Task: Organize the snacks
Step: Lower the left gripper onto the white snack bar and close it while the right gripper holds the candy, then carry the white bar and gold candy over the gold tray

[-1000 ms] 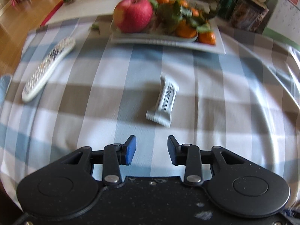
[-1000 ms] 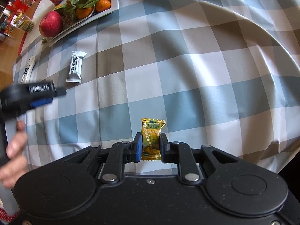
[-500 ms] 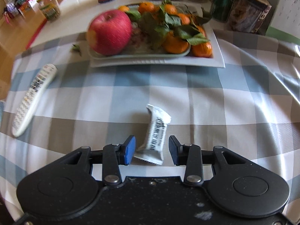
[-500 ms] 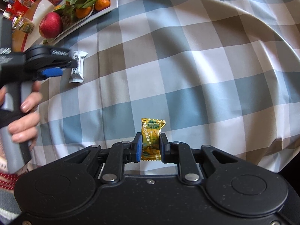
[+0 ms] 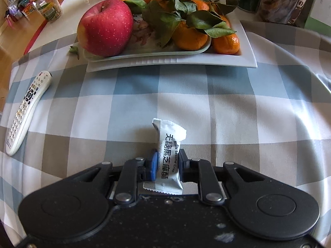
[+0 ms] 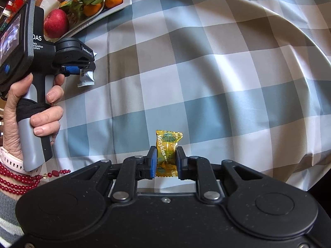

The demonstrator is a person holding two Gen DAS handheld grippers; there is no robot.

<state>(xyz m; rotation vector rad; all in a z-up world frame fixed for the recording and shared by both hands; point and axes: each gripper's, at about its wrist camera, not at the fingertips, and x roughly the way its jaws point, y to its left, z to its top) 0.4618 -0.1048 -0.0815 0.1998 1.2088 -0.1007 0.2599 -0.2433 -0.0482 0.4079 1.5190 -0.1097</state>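
Snack bar: white crinkled wrapper; candy: gold foil.

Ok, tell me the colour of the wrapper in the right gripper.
Golden yellow candy wrapper, with green print, best seen in the right wrist view.

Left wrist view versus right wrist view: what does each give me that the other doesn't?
Only the left wrist view shows the white remote control and glass jar. Only the right wrist view shows the yellow foil candy clamped in the right gripper, and the hand. Both show the white sesame-crisp packet held by the left gripper, the red apple and white rectangular fruit tray.
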